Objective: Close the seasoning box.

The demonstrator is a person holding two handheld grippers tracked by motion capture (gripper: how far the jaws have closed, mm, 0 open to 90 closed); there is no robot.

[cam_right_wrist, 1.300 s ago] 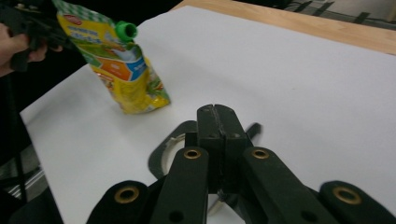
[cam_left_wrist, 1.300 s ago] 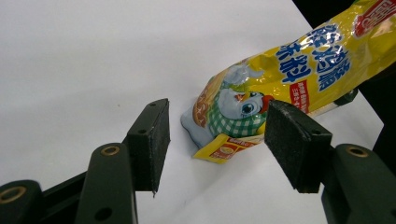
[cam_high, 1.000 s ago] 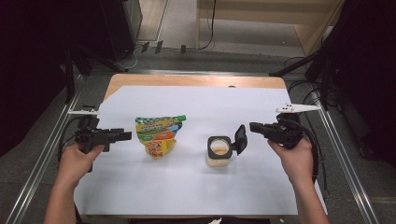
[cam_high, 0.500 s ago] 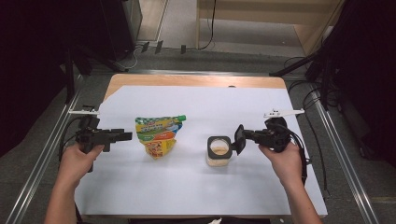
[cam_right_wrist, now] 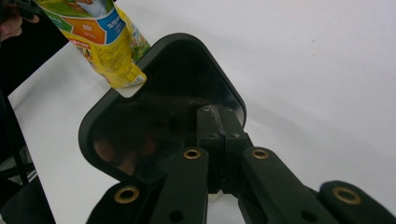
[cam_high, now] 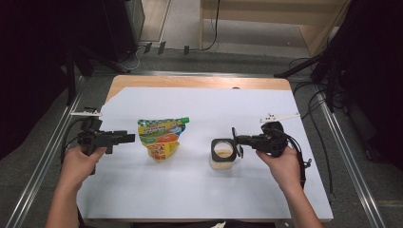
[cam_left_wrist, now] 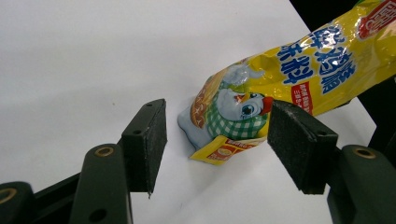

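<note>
Jaws of my right gripper (cam_high: pixel 237 141) are pinching the black lid (cam_right_wrist: pixel 163 112) upright; since a second ago it's been sinking beside the open jar (cam_high: pixel 222 155), probably for recapping, though the jar's mouth is hard to read. My left gripper (cam_left_wrist: pixel 217 140), jaws spread, is hanging level toward the yellow pouch (cam_high: pixel 162 136).

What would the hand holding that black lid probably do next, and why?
Probably set the black lid down on the white sheet beside the container. The right gripper is shut on the lid, held on edge just off the open container's rim, while the left gripper waits open at the yellow pouch.
</note>
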